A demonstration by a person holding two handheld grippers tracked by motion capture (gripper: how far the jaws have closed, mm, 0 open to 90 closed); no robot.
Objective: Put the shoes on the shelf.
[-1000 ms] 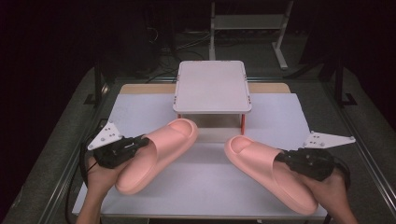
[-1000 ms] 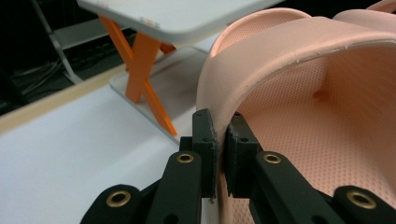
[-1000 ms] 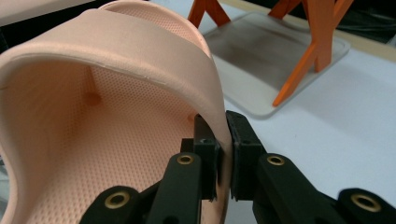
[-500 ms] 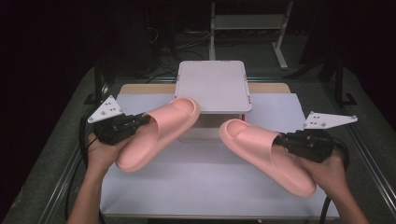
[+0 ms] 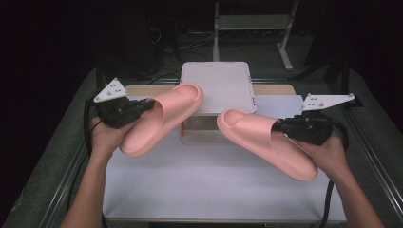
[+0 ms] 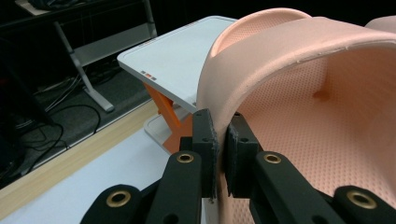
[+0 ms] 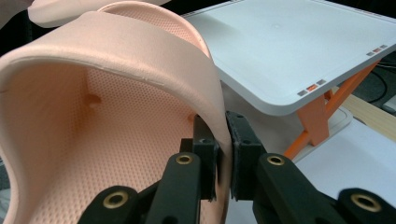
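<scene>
Two pink foam slide sandals hang in the air above the white table mat (image 5: 209, 180). My left gripper (image 5: 145, 105) is shut on the strap edge of the left sandal (image 5: 161, 118), whose toe reaches over the small white stand (image 5: 216, 85). In the left gripper view the jaws pinch that strap (image 6: 243, 79) at the gripper (image 6: 220, 140). My right gripper (image 5: 280, 126) is shut on the strap edge of the right sandal (image 5: 266, 140), held lower, in front of the stand. The right gripper view shows its strap (image 7: 140, 56) clamped in the gripper (image 7: 223, 140).
The stand has a white top (image 7: 299, 42) on orange legs (image 7: 317, 116) and a lower white shelf (image 6: 156, 128). A wooden strip (image 5: 268, 89) runs along the table's far edge. Metal rails (image 5: 375, 156) flank the table. Dark floor with cables and a metal frame (image 5: 252, 23) lies behind.
Both sandals have been lifted off the mat and raised. The left one has moved up and forward over the stand top; the right one has risen in front of the stand.
</scene>
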